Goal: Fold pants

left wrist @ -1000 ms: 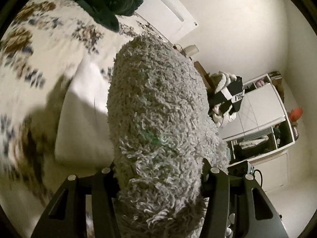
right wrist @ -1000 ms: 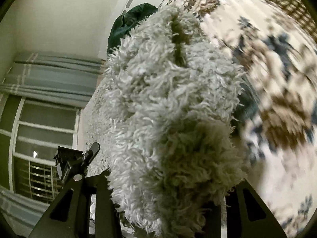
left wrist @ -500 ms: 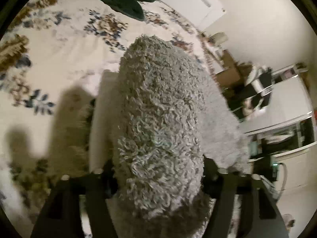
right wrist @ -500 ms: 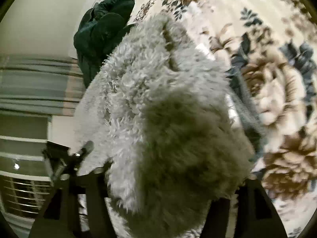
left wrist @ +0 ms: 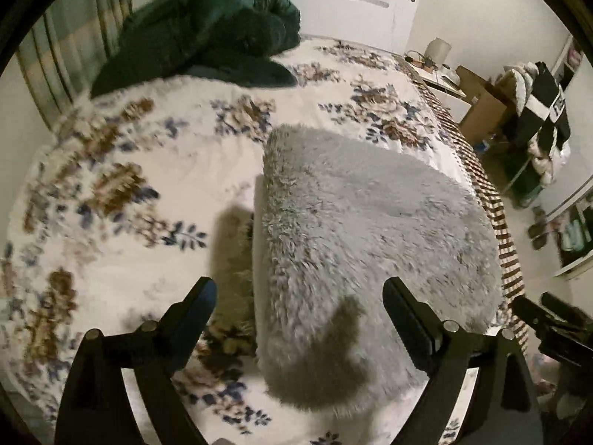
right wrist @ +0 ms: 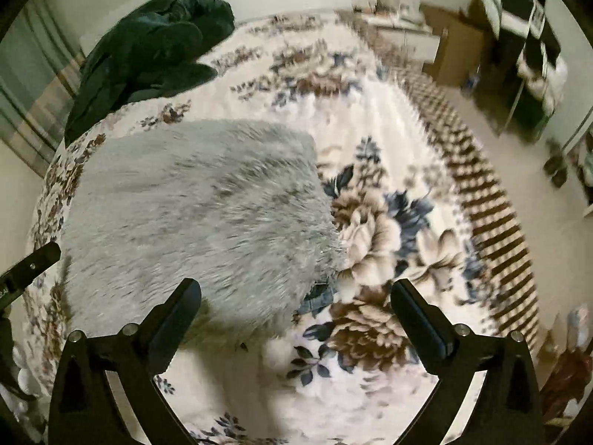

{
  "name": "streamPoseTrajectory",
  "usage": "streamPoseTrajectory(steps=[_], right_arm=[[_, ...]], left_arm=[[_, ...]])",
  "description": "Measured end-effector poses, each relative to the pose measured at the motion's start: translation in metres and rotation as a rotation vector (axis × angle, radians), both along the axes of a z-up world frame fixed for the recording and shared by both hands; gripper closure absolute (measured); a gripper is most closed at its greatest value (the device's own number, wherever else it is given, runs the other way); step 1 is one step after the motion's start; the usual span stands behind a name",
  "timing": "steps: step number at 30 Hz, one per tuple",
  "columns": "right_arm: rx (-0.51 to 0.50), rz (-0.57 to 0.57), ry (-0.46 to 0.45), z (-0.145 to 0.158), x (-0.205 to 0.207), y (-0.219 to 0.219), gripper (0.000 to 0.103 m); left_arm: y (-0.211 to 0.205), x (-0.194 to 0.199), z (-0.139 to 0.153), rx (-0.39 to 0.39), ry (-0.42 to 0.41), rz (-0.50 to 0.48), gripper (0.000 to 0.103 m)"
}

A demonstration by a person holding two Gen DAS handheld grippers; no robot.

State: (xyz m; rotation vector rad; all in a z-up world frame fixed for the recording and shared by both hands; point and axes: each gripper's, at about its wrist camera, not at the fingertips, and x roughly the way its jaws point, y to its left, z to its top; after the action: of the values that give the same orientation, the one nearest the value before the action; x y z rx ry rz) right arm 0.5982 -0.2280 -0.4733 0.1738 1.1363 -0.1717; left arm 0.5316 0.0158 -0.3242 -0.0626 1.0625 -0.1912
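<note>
The fluffy grey pants (left wrist: 370, 230) lie folded flat in a thick rectangle on the floral bedspread (left wrist: 122, 170). My left gripper (left wrist: 300, 300) hovers above their near left edge, its jaws still opening, pads clear of the fabric. In the right wrist view the same pants (right wrist: 200, 207) fill the left middle. My right gripper (right wrist: 296, 298) hangs above their near right corner, jaws opening wide, nothing pressed between them. A small bit of blue-grey cloth (right wrist: 318, 294) peeks from under that corner.
A dark green garment (left wrist: 207, 33) is heaped at the bed's far left by the white headboard (left wrist: 348, 3). The bed's striped edge (left wrist: 496, 222) runs along the right, with floor, cardboard boxes (left wrist: 478, 111) and shelving beyond. The other gripper's tip (left wrist: 556, 322) shows at the right edge.
Both grippers held bunched grey pants up close; now both have let go, opened wide and pulled up and back, and the pants lie flat on the bed.
</note>
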Motion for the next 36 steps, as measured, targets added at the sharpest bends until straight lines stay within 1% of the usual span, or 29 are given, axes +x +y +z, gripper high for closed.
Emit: streamPoseTrajectory(steps=[2, 4, 5, 8, 9, 11, 13, 15, 16, 18, 20, 24, 26, 27, 30, 36], right_arm=[[-0.016, 0.001, -0.028, 0.022, -0.013, 0.008, 0.0], [-0.025, 0.0, -0.047, 0.045, -0.028, 0.015, 0.0], [-0.031, -0.002, -0.063, 0.063, -0.04, 0.02, 0.0], [-0.034, 0.0, -0.101, 0.096, -0.066, 0.023, 0.0], [-0.04, 0.002, -0.118, 0.114, -0.081, 0.026, 0.0], [-0.046, 0.009, -0.146, 0.139, -0.102, 0.029, 0.0], [-0.047, 0.018, -0.179, 0.17, -0.13, 0.03, 0.0], [-0.047, 0.034, -0.204, 0.193, -0.153, 0.032, 0.0], [-0.054, 0.043, -0.223, 0.211, -0.172, 0.032, 0.0], [-0.063, 0.059, -0.25, 0.233, -0.197, 0.033, 0.0], [-0.065, 0.073, -0.286, 0.262, -0.232, 0.033, 0.0], [-0.058, 0.094, -0.331, 0.304, -0.291, 0.033, 0.0], [-0.073, 0.109, -0.359, 0.325, -0.321, 0.033, 0.0], [-0.08, 0.115, -0.374, 0.335, -0.335, 0.033, 0.0], [-0.081, 0.135, -0.405, 0.364, -0.377, 0.033, 0.0], [-0.103, 0.165, -0.451, 0.411, -0.442, 0.043, 0.0]], left_arm=[[-0.003, -0.011, 0.014, 0.024, -0.026, 0.002, 0.012], [-0.004, -0.025, 0.031, 0.031, -0.048, 0.004, 0.012], [-0.004, -0.03, 0.037, 0.03, -0.058, 0.004, 0.012], [-0.006, -0.056, 0.069, 0.021, -0.097, 0.011, 0.012], [-0.007, -0.063, 0.078, 0.016, -0.107, 0.011, 0.012], [-0.009, -0.083, 0.099, 0.007, -0.135, 0.015, 0.012], [-0.011, -0.107, 0.122, 0.013, -0.157, 0.024, 0.012], [-0.014, -0.133, 0.144, 0.009, -0.176, 0.028, 0.012], [-0.014, -0.143, 0.151, 0.008, -0.186, 0.031, 0.012], [-0.015, -0.171, 0.171, 0.007, -0.209, 0.04, 0.012], [-0.014, -0.198, 0.188, 0.003, -0.231, 0.052, 0.012], [-0.014, -0.256, 0.221, 0.02, -0.281, 0.085, 0.012], [-0.017, -0.283, 0.237, 0.037, -0.31, 0.097, 0.012], [-0.018, -0.293, 0.242, 0.044, -0.32, 0.101, 0.011], [-0.019, -0.322, 0.258, 0.059, -0.346, 0.114, 0.001], [-0.012, -0.366, 0.28, 0.03, -0.384, 0.142, 0.001]])
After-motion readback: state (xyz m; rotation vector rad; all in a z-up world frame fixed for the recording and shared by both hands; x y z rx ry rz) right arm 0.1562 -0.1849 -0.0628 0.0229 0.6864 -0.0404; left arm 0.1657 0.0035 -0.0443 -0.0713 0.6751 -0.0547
